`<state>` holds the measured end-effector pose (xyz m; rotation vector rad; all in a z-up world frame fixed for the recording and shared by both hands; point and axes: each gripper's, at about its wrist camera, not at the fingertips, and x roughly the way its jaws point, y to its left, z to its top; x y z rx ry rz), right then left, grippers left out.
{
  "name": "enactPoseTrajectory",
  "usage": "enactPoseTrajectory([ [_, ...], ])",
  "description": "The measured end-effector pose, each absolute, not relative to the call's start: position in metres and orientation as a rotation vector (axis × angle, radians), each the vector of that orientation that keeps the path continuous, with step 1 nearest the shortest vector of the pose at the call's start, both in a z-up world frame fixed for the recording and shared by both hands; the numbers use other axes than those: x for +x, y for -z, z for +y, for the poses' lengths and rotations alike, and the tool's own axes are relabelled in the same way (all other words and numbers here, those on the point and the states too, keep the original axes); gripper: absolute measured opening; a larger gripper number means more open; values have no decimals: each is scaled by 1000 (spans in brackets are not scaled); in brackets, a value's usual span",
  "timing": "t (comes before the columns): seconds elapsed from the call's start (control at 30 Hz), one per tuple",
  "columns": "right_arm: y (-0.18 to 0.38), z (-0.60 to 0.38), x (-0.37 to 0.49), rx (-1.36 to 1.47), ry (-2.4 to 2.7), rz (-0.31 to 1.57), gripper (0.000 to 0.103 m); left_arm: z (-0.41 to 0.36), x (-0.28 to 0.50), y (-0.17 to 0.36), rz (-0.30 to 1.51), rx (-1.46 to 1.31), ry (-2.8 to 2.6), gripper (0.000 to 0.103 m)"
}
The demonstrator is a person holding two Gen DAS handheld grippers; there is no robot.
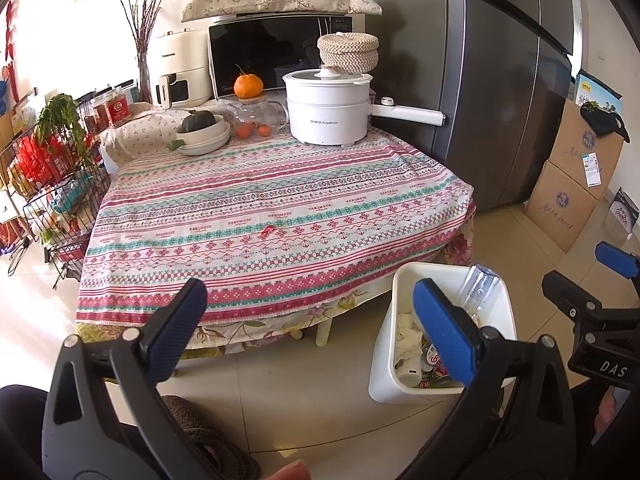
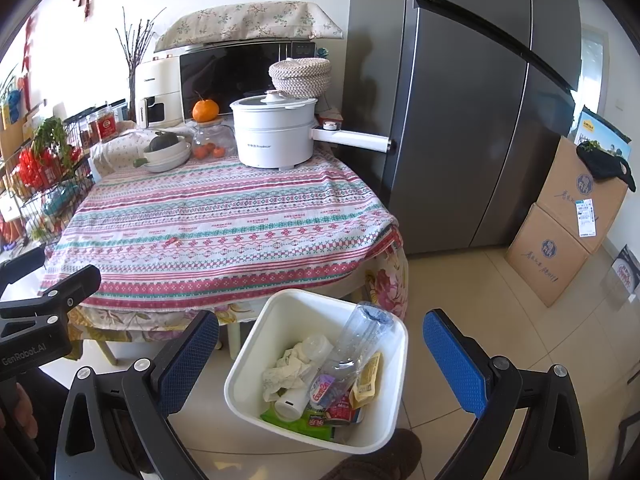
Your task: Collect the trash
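The left gripper (image 1: 316, 326) is held level above the tiled floor, aimed at the near edge of the table, its blue-padded fingers (image 1: 444, 332) spread wide with nothing between them. The right gripper (image 2: 320, 354) is tilted downward over the white trash bin (image 2: 394, 396), its fingers (image 2: 454, 364) likewise parted and empty, the bin framed between them. In the left wrist view the bin is seen at about 4 o'clock, standing on the floor just beside the table corner. Inside it a clear plastic bottle (image 2: 356, 340) is leaned against the rim, with crumpled tissue (image 2: 286, 372), a yellow sachet (image 2: 368, 380), a green wrapper (image 2: 296, 420) and a small can (image 2: 340, 412) lying below. On the striped tablecloth (image 2: 224, 220) a small red scrap (image 2: 171, 241) is seen near the middle; a white electric pot (image 2: 274, 136) is set at 12 o'clock.
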<state>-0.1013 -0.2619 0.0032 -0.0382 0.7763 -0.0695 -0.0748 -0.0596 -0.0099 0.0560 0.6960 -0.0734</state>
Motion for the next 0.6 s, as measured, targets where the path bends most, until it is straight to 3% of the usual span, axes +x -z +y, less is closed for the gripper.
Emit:
enactPoseTrajectory([
  [0.6, -3, -263, -101, -38, 68, 775, 103, -60, -75, 10, 699, 55, 73, 102],
])
